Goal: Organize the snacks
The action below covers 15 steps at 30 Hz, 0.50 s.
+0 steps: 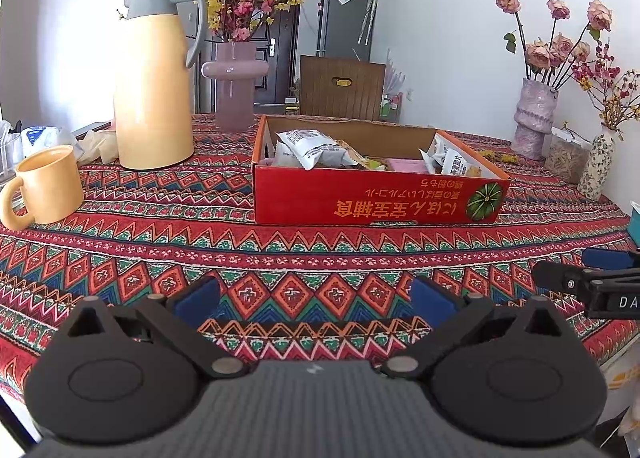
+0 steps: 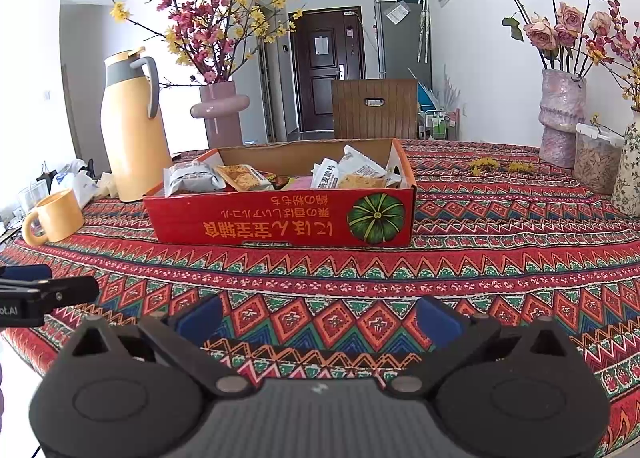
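A shallow red cardboard box [image 1: 376, 198] [image 2: 280, 218] with a pumpkin picture stands on the patterned tablecloth, beyond both grippers. Several wrapped snack packets [image 1: 310, 148] [image 2: 192, 176] lie inside it, white ones at the left and right, a pink one in the middle. My left gripper [image 1: 314, 298] hovers low over the cloth near the front edge, open, nothing between its blue pads. My right gripper [image 2: 320, 318] is likewise open and empty, in front of the box. Each gripper shows at the other view's edge: the right gripper [image 1: 592, 278], the left gripper [image 2: 44, 290].
A tall yellow thermos jug [image 1: 154, 78] [image 2: 134, 126] and a yellow mug [image 1: 46, 188] [image 2: 54, 216] stand left of the box. A pink vase [image 1: 235, 86] with blossom branches is behind. Rose vases [image 1: 534, 118] [image 2: 562, 118], a clear seed container [image 2: 596, 164] and a floral vase [image 1: 596, 166] line the right side.
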Each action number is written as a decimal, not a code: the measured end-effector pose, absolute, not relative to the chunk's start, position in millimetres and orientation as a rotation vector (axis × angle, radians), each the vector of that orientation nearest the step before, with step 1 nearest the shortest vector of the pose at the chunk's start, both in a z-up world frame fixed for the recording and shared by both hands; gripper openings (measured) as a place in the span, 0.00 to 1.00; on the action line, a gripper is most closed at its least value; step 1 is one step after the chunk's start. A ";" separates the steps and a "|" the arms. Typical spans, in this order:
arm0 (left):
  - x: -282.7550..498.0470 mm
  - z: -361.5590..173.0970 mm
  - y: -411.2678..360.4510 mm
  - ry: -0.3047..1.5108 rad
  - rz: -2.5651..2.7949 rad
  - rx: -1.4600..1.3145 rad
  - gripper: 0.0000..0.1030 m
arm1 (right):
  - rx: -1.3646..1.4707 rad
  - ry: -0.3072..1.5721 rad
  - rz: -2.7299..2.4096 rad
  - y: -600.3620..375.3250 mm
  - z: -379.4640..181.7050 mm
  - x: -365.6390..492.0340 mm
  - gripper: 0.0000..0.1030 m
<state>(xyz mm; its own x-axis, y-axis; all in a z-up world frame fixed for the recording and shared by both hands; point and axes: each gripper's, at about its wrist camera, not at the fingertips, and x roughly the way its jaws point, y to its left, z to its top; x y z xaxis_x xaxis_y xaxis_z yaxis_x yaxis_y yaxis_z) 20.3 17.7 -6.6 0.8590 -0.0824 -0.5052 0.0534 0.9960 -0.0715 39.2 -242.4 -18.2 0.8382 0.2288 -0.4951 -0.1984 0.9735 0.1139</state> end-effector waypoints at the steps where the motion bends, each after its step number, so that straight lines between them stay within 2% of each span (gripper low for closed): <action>1: 20.2 -6.6 17.3 0.532 -0.072 -0.054 1.00 | 0.059 0.531 0.226 -242.3 -18.3 39.1 1.00; 15: 19.5 -6.7 17.3 0.528 -0.081 -0.050 1.00 | 0.059 0.532 0.226 -242.2 -18.5 38.8 1.00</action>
<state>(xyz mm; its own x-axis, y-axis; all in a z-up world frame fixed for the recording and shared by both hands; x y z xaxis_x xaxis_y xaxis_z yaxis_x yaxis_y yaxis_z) 19.5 17.3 -6.7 0.8607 -0.0900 -0.5011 0.0642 0.9956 -0.0685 38.8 -242.2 -18.5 0.8375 0.2290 -0.4962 -0.1984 0.9734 0.1142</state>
